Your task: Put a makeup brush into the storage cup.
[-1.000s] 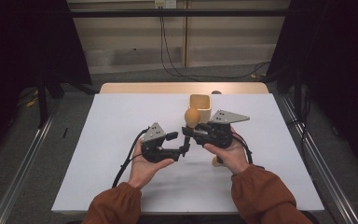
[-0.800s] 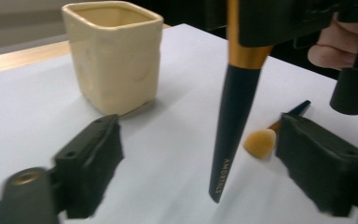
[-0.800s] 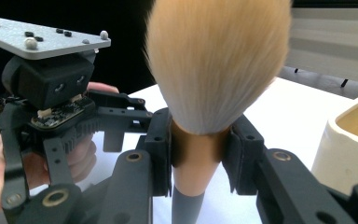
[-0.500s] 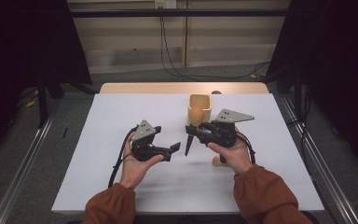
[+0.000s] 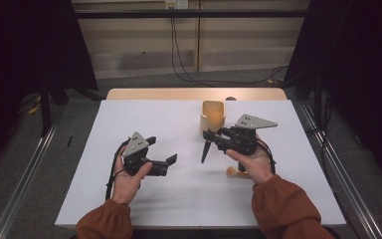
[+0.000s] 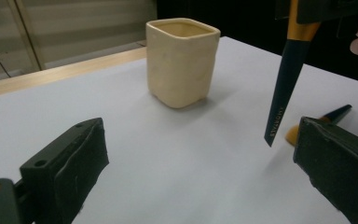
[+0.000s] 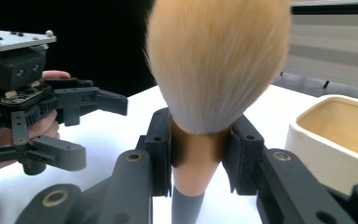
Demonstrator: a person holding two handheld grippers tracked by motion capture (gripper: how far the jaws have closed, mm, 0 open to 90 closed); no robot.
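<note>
My right gripper (image 5: 214,137) is shut on a makeup brush (image 5: 205,152), held above the white table (image 5: 129,119). In the right gripper view its pads clamp the gold ferrule (image 7: 198,151), with the fluffy tan head (image 7: 214,60) up and the dark handle (image 6: 286,79) pointing down. My left gripper (image 5: 162,151) hangs to the left of it, apart; its jaws have just been opening and now stand open with nothing between them, as the left gripper view (image 6: 200,177) shows. A cream square cup (image 5: 213,115) stands upright behind the brush.
A second brush (image 5: 235,173) lies flat on the table under the right hand, its dark handle (image 6: 335,114) to the right in the left gripper view. The cup (image 6: 182,60) stands near the table's far edge. Metal rails run along the floor on both sides.
The left gripper has let go of the brush, opened wide and drawn away to the left. The right gripper kept still with the brush in it.
</note>
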